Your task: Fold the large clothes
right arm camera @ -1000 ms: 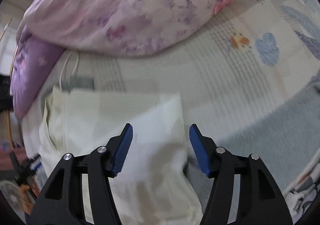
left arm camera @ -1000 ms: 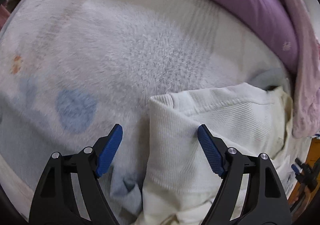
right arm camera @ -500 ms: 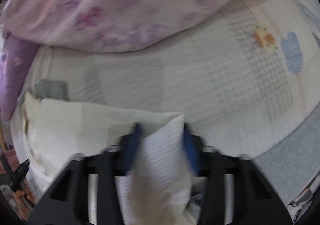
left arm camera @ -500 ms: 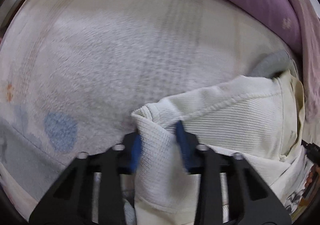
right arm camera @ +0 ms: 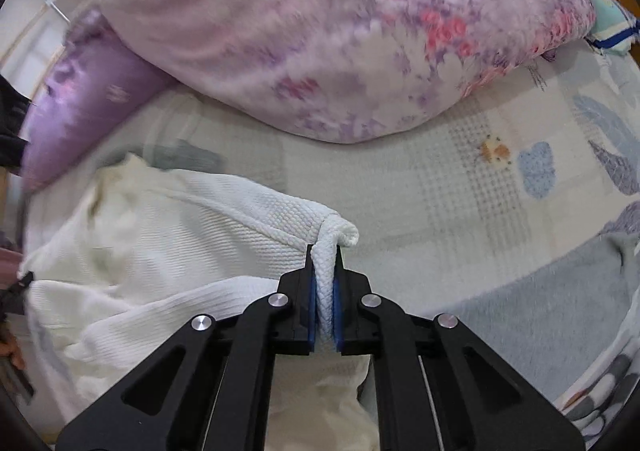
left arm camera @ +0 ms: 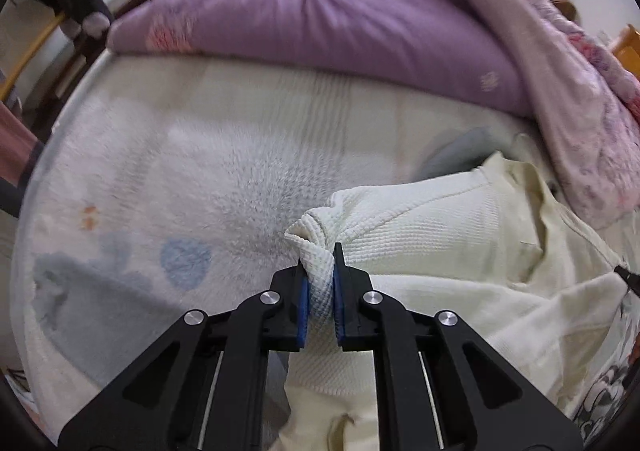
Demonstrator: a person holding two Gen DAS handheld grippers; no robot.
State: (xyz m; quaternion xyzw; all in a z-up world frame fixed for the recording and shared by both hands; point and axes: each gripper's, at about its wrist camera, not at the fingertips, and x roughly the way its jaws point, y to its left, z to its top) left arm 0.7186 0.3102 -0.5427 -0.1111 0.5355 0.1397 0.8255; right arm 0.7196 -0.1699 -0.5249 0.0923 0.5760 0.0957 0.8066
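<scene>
- The cream-white waffle-knit garment (left arm camera: 432,235) lies rumpled on the pale patterned bedspread (left arm camera: 200,171), below the purple quilt (left arm camera: 320,11).
- Left gripper (left arm camera: 319,275) is clenched on one bunched corner, its textured knit puckering between the blue pads.
- Right gripper (right arm camera: 324,283) pinches another corner; its jaws are closing, the fabric folded double between them.

A pale bed sheet (left arm camera: 224,155) printed with blue (right arm camera: 536,167) and orange (right arm camera: 494,150) shapes covers the mattress. A purple pillow (left arm camera: 320,15) lies along its far edge. A pink floral quilt (right arm camera: 340,27) is heaped beside and partly over the pillow. A grey cloth (left arm camera: 460,151) lies flat on the sheet near the pillow. A teal item with a blue stripe (right arm camera: 612,29) sits past the quilt.
</scene>
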